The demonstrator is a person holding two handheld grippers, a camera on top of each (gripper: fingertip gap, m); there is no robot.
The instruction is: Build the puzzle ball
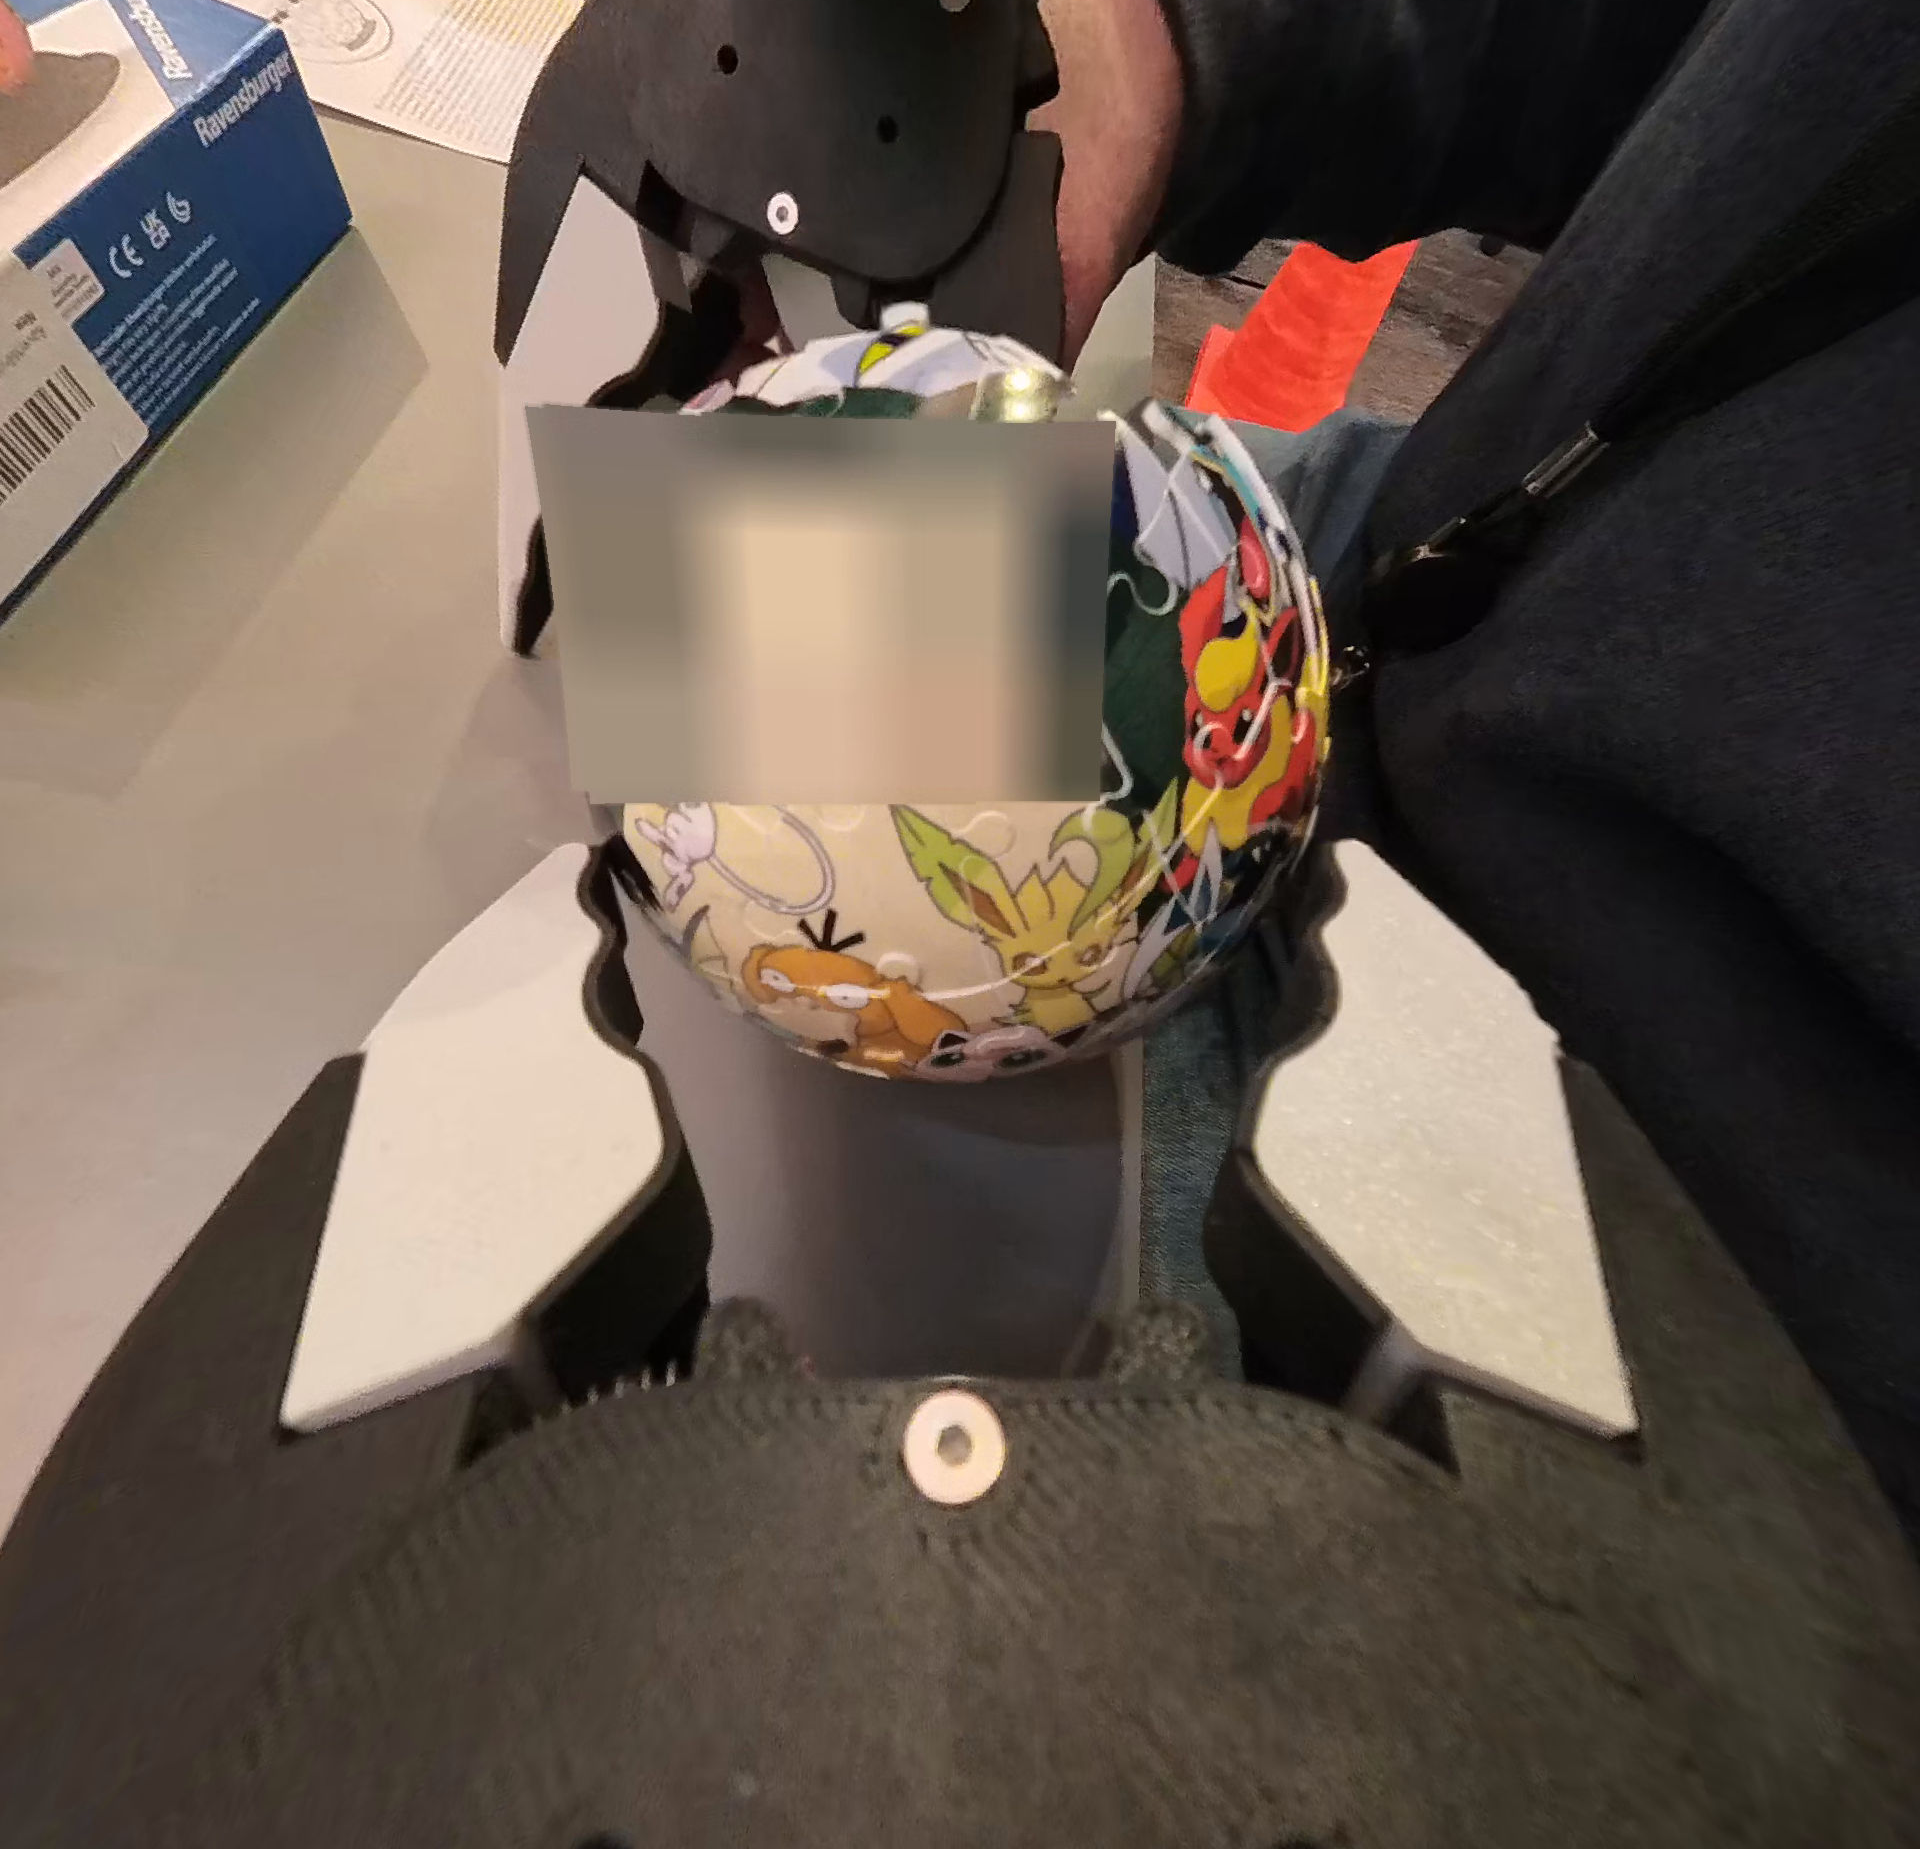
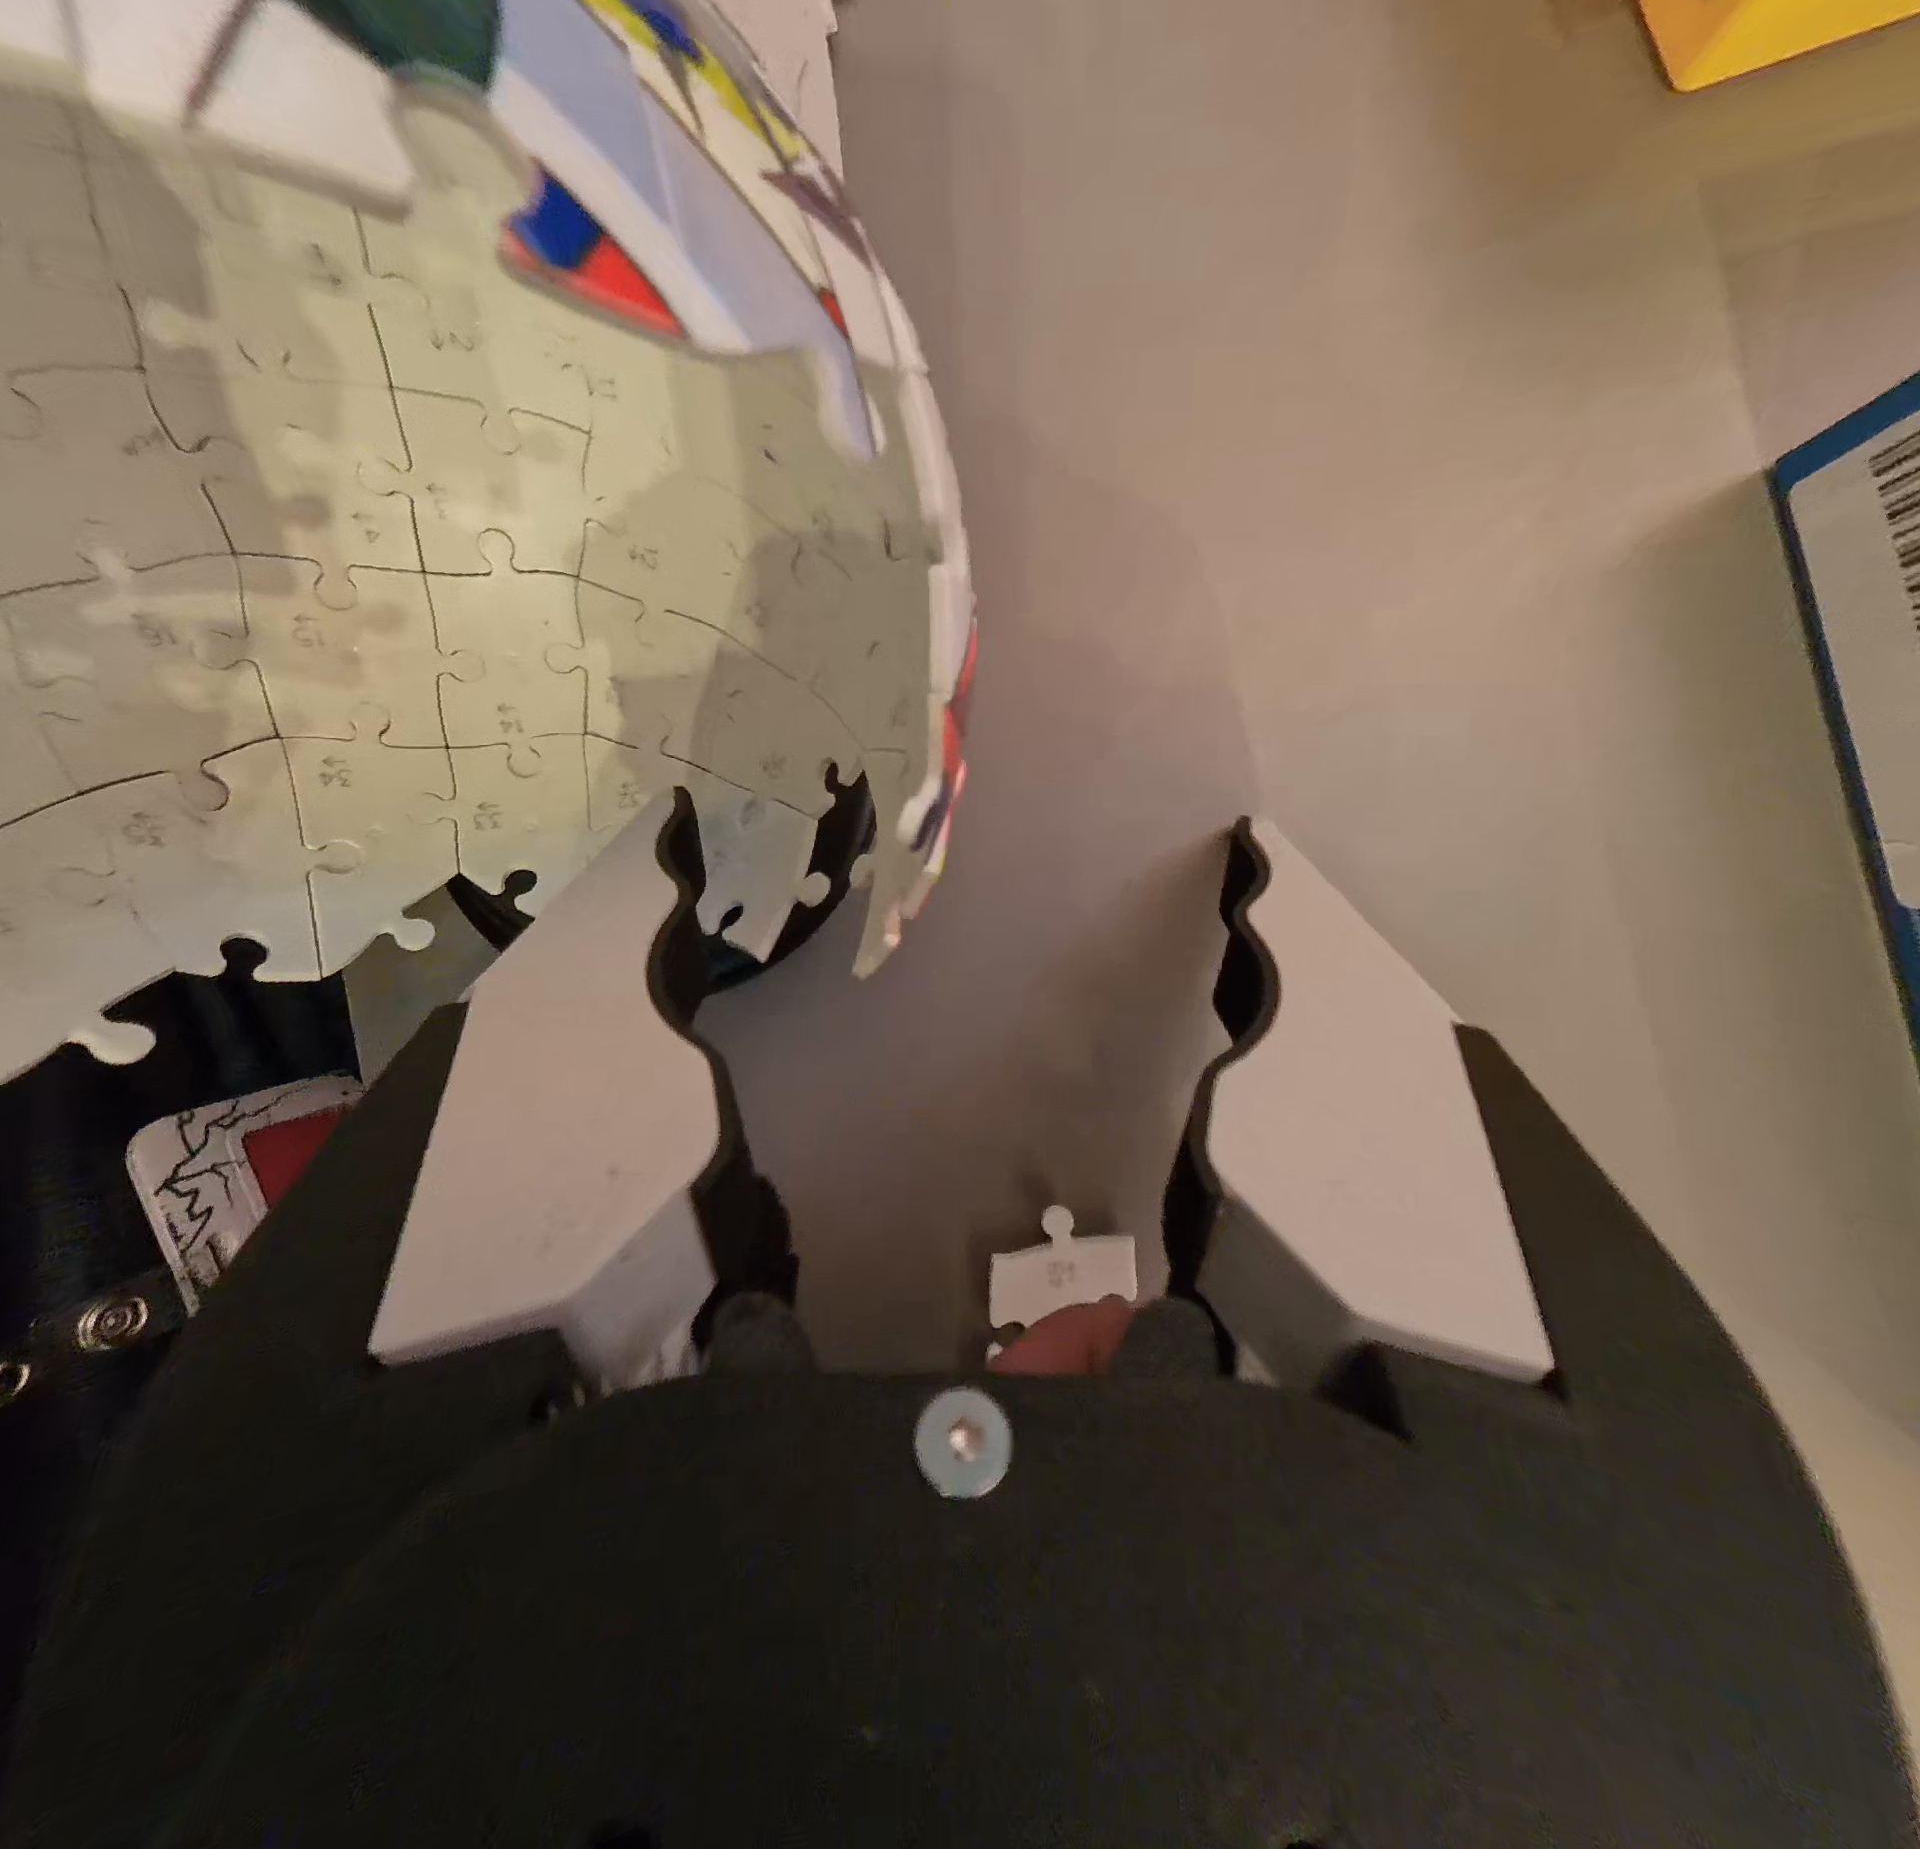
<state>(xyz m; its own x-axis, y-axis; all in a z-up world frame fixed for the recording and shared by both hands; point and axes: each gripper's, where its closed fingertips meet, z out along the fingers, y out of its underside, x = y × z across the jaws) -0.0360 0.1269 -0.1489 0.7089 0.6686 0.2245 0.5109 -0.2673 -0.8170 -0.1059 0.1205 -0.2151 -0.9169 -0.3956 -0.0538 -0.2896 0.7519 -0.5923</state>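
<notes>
Left wrist view: puzzle ball between spread left gripper fingers.

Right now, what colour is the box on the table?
Blue box, with white parts; clearest in the left wrist view.

puzzle ball: outside bright cartoon creatures in orange, yellow, red and pink; inside plain pale grey, crossed by dark seams
loose piece: pale grey (back side up)
box: blue, white panel
worktop: plain grey-beige
hand-held gripper fingers: white pads, black bodies
</notes>
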